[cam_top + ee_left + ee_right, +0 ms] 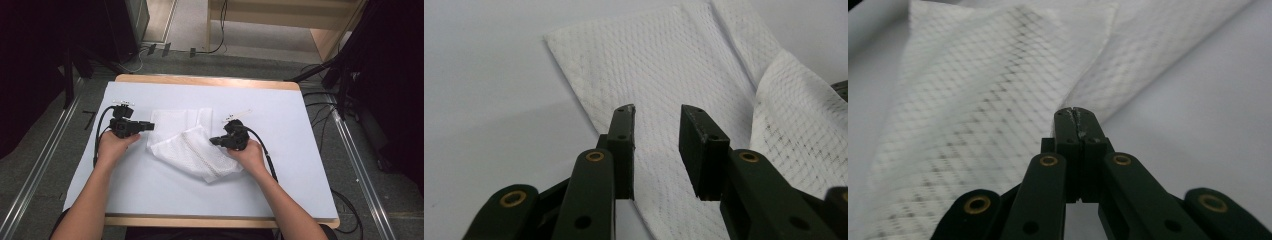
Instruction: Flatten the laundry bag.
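The middle of the table (300, 190) is being taken up by the folded white cloth (192, 145), while bare sheet is being left open to passage on both outer sides and along the near edge.

White mesh cloth (192, 145): soft woven netting with a diamond-grid texture, matt, with a stitched seam along one folded edge. Table cover (280, 180): smooth, matt pale sheet. Table (210, 80): light wood edge, smooth finish. Left gripper (656, 125) and right gripper (1078, 117): matt black plastic jaws with brass-coloured metal rivets, the pad tips scuffed.
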A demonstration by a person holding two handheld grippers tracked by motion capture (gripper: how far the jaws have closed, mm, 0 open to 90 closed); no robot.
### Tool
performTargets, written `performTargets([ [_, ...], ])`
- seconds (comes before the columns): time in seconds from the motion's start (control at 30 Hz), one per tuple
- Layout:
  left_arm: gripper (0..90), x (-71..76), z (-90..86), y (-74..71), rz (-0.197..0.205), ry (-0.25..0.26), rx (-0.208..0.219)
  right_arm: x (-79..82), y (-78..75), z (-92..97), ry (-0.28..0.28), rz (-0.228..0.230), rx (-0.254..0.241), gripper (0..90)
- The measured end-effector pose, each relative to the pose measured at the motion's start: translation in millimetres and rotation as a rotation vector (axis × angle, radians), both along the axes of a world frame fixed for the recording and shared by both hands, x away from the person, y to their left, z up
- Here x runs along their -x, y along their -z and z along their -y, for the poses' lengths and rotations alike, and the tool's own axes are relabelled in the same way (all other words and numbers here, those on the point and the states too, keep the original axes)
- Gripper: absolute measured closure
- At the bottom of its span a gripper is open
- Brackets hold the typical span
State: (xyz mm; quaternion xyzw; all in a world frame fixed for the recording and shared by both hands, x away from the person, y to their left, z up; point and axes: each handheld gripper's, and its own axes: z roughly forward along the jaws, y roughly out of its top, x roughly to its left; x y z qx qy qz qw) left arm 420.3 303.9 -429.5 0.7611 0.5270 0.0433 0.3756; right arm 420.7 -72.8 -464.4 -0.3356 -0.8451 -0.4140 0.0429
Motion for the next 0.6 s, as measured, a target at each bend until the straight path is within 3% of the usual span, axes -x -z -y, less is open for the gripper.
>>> performTargets([
  [0.17,68.3,0.2,0.5,0.5,-0.001,0.002,0.000,10.3,-9.3,-8.1,-0.046,0.012,-0.005,90.0],
  [0.4,68.0,-0.1,5.1,1.9,-0.011,0.019,-0.005,18.6,-10.5,-15.3,-0.085,-0.002,-0.006,90.0],
  [0.53,72.8,-0.3,10.7,3.6,-0.035,0.052,0.009,22.3,-11.4,-17.5,-0.097,0.006,0.004,90.0],
  [0.6,82.0,-1.4,19.8,4.0,-0.056,0.077,0.015,24.7,-11.4,-15.4,-0.092,0.006,0.000,90.0],
])
